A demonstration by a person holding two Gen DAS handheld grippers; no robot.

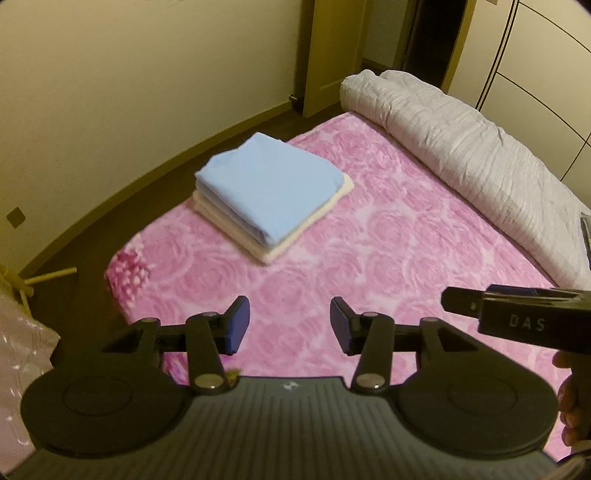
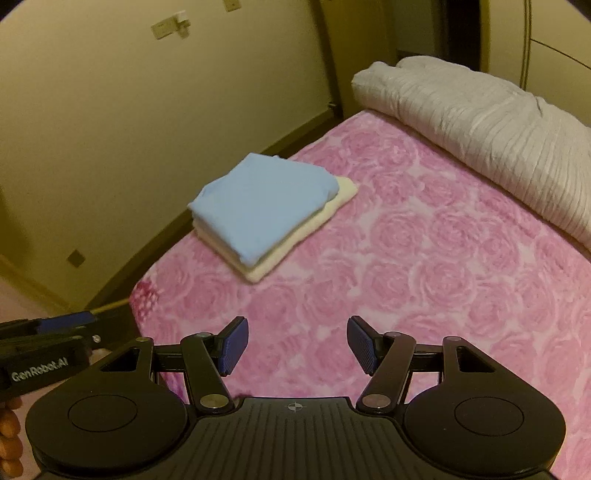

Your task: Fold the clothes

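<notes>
A folded light blue garment (image 1: 267, 188) (image 2: 260, 206) lies on top of folded cream garments (image 1: 280, 245) (image 2: 295, 240), a neat stack near the left edge of the pink rose-patterned bed cover (image 1: 388, 266) (image 2: 424, 258). My left gripper (image 1: 289, 324) hovers over the cover well short of the stack, jaws open with nothing between the blue pads. My right gripper (image 2: 297, 343) hangs likewise short of the stack, open and empty. Each gripper's body shows at the edge of the other's view, side by side.
A rolled white quilt (image 1: 480, 166) (image 2: 498, 133) lies along the bed's far right side. Cream walls and dark floor (image 1: 110, 229) border the bed on the left. A doorway (image 1: 424, 33) stands behind. Wooden stand legs (image 1: 48, 275) rest on the floor at left.
</notes>
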